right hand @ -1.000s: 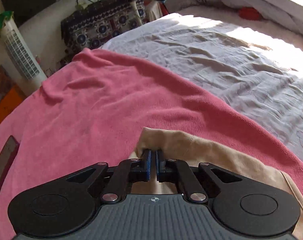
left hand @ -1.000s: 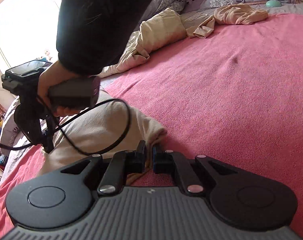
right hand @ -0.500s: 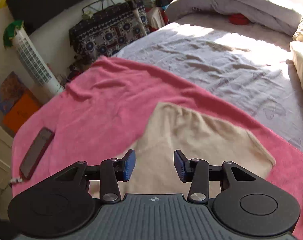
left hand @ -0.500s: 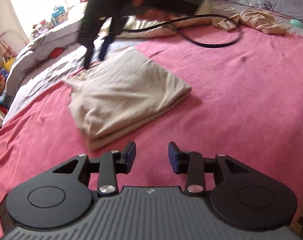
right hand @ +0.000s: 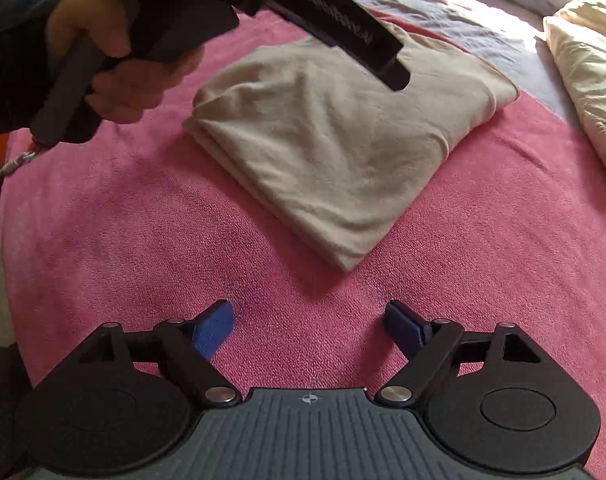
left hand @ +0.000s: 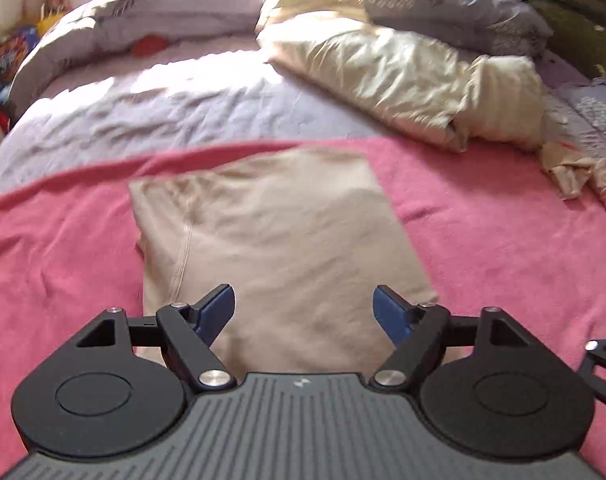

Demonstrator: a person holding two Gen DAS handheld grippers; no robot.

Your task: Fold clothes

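Since the earlier frames both grippers have been pulled off the beige garment (right hand: 343, 140), and their jaws have just been opening; nothing is left between either pair. A second ago each was pinched shut on the cloth's edge. The garment is now seen lying flat as a folded rectangle on the pink towel (right hand: 143, 240), near its far edge, where the grey sheet (left hand: 143, 112) begins.

Left to right in the right wrist view: a hand (right hand: 119, 64) gripping the left gripper's handle far left, the garment at centre, a cream duvet (right hand: 583, 80) far right. The left gripper (left hand: 305, 312) is held above the garment's near edge, jaws well apart, no contact visible. The right gripper (right hand: 307, 328) is held over bare towel on the near side of the garment, jaws wide, empty.

This fold is judged finished and released. A crumpled beige item (left hand: 583, 176) at the far right may be next.
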